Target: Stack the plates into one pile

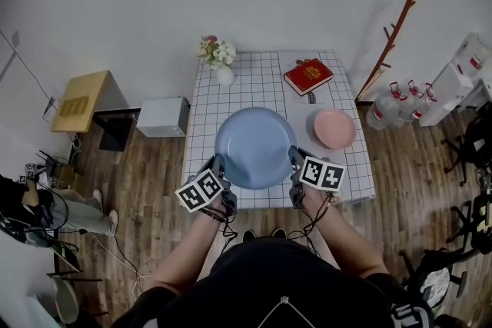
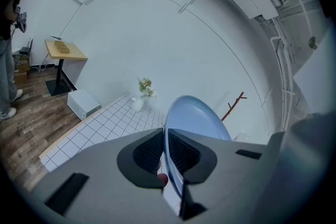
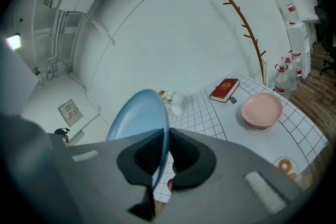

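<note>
Blue plate (image 1: 255, 147): being held mid-frame over the gridded bench (image 1: 206, 100), with the left tool (image 1: 218, 164) and right tool (image 1: 294, 159) each clamping an opposite rim. Pink plate (image 1: 334, 129): lying to its right, rims apart. Bare bench is showing above, between the vase (image 1: 224, 75) and red book (image 1: 307, 76).

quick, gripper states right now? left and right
left gripper: closed, clamped on the rim of the blue plate.
right gripper: closed, clamped on the opposite rim of the same blue plate.
</note>
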The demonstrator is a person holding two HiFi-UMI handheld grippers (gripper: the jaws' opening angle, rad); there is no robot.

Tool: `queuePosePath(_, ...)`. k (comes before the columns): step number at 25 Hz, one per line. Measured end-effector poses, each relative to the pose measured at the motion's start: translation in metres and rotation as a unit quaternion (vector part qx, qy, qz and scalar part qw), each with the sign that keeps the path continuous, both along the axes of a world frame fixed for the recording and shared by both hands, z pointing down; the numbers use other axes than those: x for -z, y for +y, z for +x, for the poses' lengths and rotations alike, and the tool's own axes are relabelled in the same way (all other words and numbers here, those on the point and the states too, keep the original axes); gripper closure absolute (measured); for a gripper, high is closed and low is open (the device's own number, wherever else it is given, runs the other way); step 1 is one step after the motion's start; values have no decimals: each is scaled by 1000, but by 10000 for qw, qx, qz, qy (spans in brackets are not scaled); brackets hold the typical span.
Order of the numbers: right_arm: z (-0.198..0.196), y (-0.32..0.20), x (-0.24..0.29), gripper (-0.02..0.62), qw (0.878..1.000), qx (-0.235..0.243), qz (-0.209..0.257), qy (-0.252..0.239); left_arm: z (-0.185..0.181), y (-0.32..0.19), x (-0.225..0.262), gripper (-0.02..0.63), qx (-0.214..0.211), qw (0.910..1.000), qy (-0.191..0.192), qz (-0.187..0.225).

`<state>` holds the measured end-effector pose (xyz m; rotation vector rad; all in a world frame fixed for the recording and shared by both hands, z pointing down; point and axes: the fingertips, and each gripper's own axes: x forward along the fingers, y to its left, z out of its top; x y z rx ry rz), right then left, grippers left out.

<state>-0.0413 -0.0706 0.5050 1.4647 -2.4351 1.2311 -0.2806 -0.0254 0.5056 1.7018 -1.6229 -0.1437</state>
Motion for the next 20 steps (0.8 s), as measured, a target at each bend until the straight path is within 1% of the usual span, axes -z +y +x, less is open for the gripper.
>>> queuePosePath(6, -3, 0, -2, 577, 10000, -28, -5, -6, -4, -2, 0, 589, 55, 10000, 75, 35)
queuePosePath(13, 1, 1, -1, 577, 9998, -218, -18, 28, -1, -10, -1, 590, -137, 9999, 34, -15)
queuePosePath(16, 10, 5, -4, 577, 9992, -401, 10, 89, 7, -15, -6, 591, -319, 9995, 3, -35)
queuePosePath(20, 38, 13, -10, 577, 9966, -802, -49, 178, 33, -28, -11, 591, -769, 9970, -28, -48)
